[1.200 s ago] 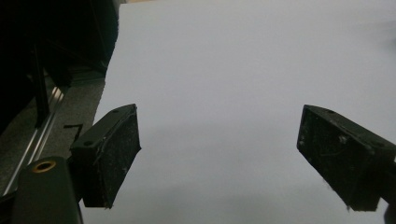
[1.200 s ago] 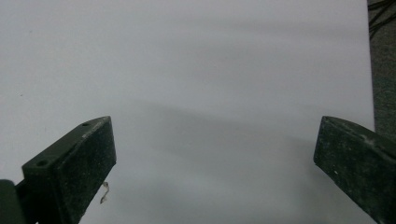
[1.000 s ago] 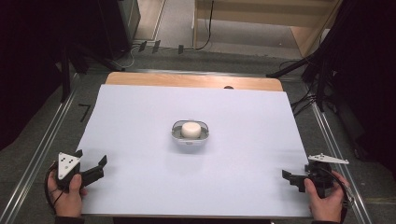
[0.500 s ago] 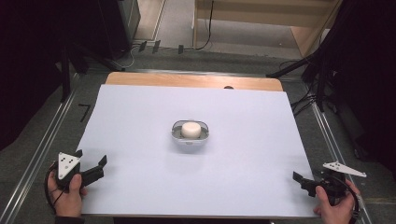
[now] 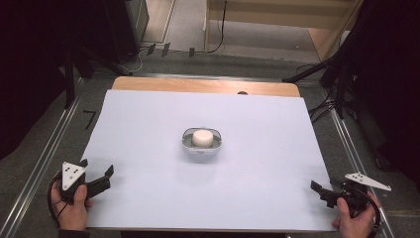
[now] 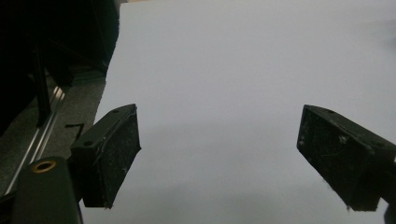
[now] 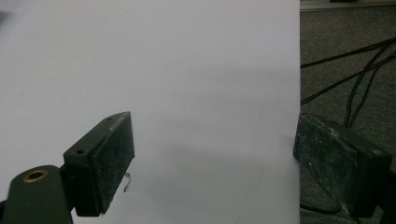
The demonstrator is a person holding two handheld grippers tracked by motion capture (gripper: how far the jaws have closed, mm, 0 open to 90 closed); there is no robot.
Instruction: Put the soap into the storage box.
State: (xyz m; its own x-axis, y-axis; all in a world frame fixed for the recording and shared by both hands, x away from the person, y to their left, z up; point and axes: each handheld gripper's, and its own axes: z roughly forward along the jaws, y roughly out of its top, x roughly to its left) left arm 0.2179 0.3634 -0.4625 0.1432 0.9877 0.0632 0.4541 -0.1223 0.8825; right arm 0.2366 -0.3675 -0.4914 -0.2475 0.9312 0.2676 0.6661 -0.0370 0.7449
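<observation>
Since the earlier frame the right gripper [image 5: 321,190] has slid from a spot inside the right edge of the table toward the near right corner and a little lower, and its jaws have just been closing, with nothing between them; the left gripper [image 5: 101,178] has stayed put near the near left corner, and the bowl has not shifted

Largest is the table [image 5: 148,124], covered almost wholly by a pale sheet, with a strip of bare wood [image 5: 163,84] showing along the far edge. Around it lies dark floor with a metal rail [image 5: 44,158] along the left side and black cables [image 7: 345,60] on the right

Each gripper is held by a hand at the near edge: the left hand [image 5: 74,208] by the near left corner, the right hand [image 5: 354,223] by the near right corner. The left gripper's jaws stand wide apart over bare sheet, holding nothing, as the left gripper view [image 6: 219,158] shows. In the right gripper view [image 7: 210,158] the jaws are also parted and empty; one hangs over the sheet, the other past the right edge above the floor

Smallest is the small grey bowl [image 5: 185,141], at the middle of the table, well apart from both grippers, with a round white piece [image 5: 202,137] sitting in it
</observation>
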